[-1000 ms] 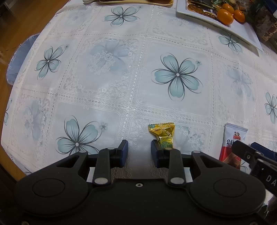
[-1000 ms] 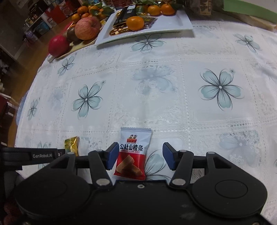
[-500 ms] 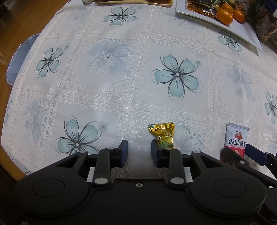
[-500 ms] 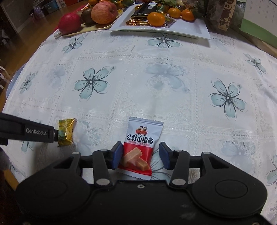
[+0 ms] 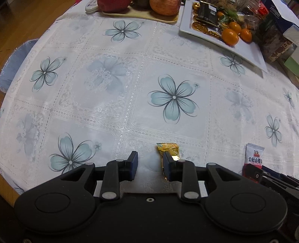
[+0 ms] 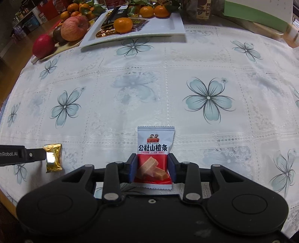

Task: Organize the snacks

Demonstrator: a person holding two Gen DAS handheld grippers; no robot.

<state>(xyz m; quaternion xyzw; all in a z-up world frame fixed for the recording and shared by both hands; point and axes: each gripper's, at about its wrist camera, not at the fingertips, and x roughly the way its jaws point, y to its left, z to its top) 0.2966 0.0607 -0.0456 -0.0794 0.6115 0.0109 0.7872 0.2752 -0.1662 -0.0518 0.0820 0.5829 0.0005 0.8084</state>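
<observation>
- Right tongs (image 6: 151, 167): jaws have just been closing; both blue pads now sit against the side edges of the red-and-white snack packet (image 6: 155, 149) and pinch its lower half. Packet lies flat on the tabletop (image 6: 130, 89), its printed top end sticking out ahead of the pads.
- Left tongs (image 5: 150, 165): spread, nothing between the pads but bare cloth. The gold-wrapped candy (image 5: 168, 150) lies on the tabletop against the outer side of the right-hand finger, partly hidden behind it, not inside the gap.
- In the right wrist view the left tongs come in from the left edge as a black bar, the tip touching or overlapping the candy; which, I cannot tell.
- The two snacks lie near the front edge of the tabletop, apart from each other, the candy to the left of the packet.
- White lace-pattern cloth with blue-green flowers covers the tabletop.
- Far side: white rectangular tray (image 6: 168, 26) holding mandarins (image 6: 123, 25), gold-foil coins and dark wrapped bars.
- Left of the tray: a pale board (image 5: 149, 15) with an apple (image 6: 74, 30) and other dark red fruit.
</observation>
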